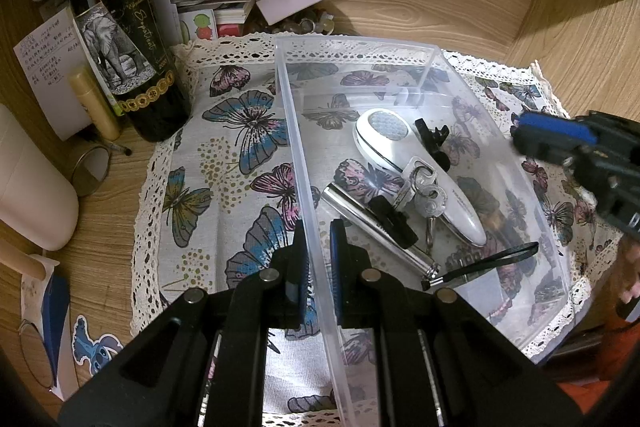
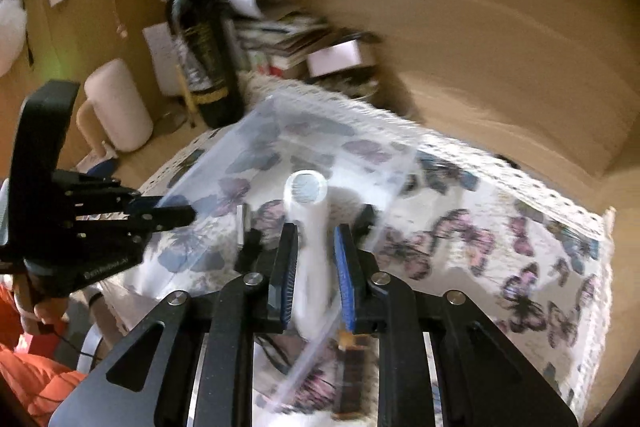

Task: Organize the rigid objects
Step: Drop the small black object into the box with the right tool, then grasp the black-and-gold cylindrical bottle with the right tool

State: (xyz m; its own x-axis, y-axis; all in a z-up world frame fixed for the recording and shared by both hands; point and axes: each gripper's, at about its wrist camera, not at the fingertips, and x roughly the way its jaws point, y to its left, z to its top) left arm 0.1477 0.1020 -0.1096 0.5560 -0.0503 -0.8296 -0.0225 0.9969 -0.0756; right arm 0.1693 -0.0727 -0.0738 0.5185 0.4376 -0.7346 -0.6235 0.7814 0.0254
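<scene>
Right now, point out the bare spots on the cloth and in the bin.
Free: butterfly cloth between wine bottle and clear bin; the bin's far end beyond the white handheld device. Crowded: bin's middle, with keys and metal tube.

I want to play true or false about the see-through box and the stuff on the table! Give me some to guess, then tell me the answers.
1. The left gripper has its two fingers on either side of the box wall. True.
2. The box is empty. False: a white lamp, keys, a silver tube and black clips lie inside.
3. The bottle stands outside the box. True.
4. The bottle lies on its side. False: it stands upright, on the cloth's corner.
5. The cloth under the box has butterflies on it. True.
6. The right gripper holds the keys. False: it is in the air above the box, holding nothing.
</scene>
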